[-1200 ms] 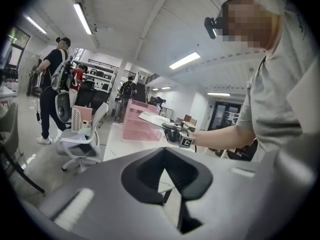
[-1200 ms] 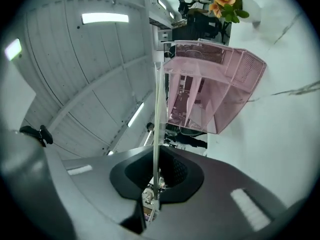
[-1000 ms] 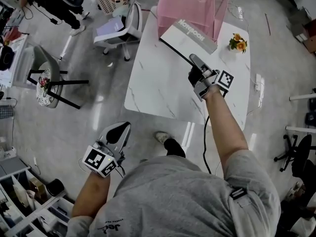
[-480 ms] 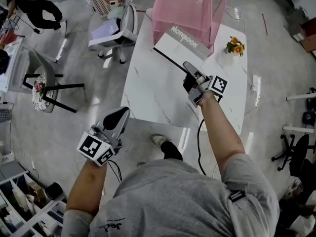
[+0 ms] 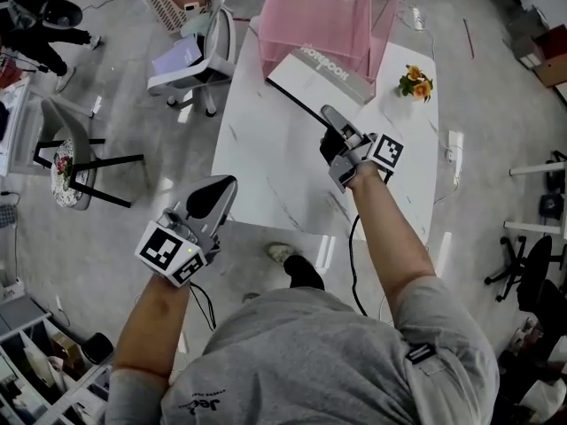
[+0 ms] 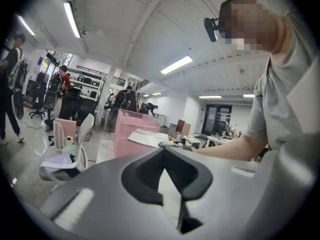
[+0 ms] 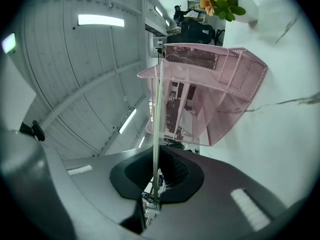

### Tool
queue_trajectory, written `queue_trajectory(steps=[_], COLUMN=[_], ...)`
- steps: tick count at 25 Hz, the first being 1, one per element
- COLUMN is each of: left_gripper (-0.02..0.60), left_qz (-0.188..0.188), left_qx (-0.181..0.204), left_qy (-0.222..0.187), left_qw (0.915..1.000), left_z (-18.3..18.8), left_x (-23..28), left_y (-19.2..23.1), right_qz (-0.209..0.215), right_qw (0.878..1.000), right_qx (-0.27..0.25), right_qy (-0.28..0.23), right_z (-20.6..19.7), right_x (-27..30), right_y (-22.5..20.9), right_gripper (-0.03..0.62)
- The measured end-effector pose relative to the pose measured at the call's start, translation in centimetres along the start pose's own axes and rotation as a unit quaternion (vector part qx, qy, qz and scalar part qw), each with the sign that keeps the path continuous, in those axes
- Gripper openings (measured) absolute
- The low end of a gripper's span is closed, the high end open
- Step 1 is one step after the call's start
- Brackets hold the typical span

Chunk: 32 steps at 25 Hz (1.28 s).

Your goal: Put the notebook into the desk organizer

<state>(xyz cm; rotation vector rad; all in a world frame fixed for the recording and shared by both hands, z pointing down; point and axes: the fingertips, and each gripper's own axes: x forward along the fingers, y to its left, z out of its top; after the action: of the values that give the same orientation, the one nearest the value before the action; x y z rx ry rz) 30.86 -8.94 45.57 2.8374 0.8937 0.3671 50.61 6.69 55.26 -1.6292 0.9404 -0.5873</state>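
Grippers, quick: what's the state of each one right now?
Left gripper: closed, holding nothing.
Right gripper: closed on the notebook.

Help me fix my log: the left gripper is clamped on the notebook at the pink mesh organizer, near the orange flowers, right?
No, wrong gripper: the right gripper is clamped on the notebook at the pink mesh organizer, near the orange flowers. The head view shows it.

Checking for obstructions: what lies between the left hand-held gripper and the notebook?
Only bare white tabletop, as the head view shows. The left hand-held gripper is at the table's near corner; the right hand-held gripper clamps the notebook.
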Motion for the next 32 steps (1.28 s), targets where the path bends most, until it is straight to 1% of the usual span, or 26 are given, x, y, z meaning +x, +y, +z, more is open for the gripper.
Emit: queue_trajectory(steps=[3, 8, 12, 14, 16, 18, 20, 24, 27, 32], left_gripper=[0.057, 0.057, 0.057, 0.057, 0.057, 0.057, 0.057, 0.057, 0.057, 0.057], left_qz=[-0.005, -0.005, 0.004, 0.006, 0.008, 0.011, 0.015, 0.016, 0.010, 0.011], left_qx=[-0.001, -0.006, 0.000, 0.004, -0.001, -0.007, -0.010, -0.016, -0.016, -0.027], left_qy=[0.001, 0.005, 0.006, 0.006, 0.002, -0.002, -0.005, -0.007, -0.002, 0.003], left_qw=[1.0000, 1.0000, 1.0000, 1.0000, 1.0000, 0.9999, 0.9998, 0.9997, 0.9998, 0.9996], left_z=[0.1, -0.4, -0.2, 0.1, 0.3, 0.6, 0.9, 1.2, 0.8, -0.1], left_x=[1.0, 1.7, 2.5, 3.2, 4.0, 4.7, 5.5, 6.6, 7.2, 7.5], left_y=[0.2, 0.7, 2.3, 3.3, 4.5, 5.6, 6.6, 7.5, 7.5, 7.2], right_qz=[0.000, -0.020, -0.025, -0.022, -0.014, -0.017, -0.024, -0.011, -0.013, -0.014], right_qw=[0.999, 0.994, 0.988, 0.986, 0.986, 0.985, 0.985, 0.985, 0.979, 0.961], right_qx=[0.011, 0.024, 0.041, 0.045, 0.051, 0.050, 0.049, 0.046, 0.056, 0.094], right_qy=[-0.037, -0.108, -0.145, -0.156, -0.161, -0.162, -0.163, -0.167, -0.196, -0.258], right_z=[1.1, 2.1, 2.3, 2.7, 2.9, 3.0, 2.9, 2.9, 3.1, 3.9], right_x=[1.2, 3.4, 5.8, 7.0, 8.1, 8.8, 9.0, 8.7, 8.5, 9.4], right_y=[0.4, 0.0, 0.0, 0.1, 0.3, 0.2, 0.1, 1.0, 1.4, 1.5], right_gripper=[0.009, 0.009, 0.009, 0.009, 0.010, 0.009, 0.011, 0.011, 0.010, 0.011])
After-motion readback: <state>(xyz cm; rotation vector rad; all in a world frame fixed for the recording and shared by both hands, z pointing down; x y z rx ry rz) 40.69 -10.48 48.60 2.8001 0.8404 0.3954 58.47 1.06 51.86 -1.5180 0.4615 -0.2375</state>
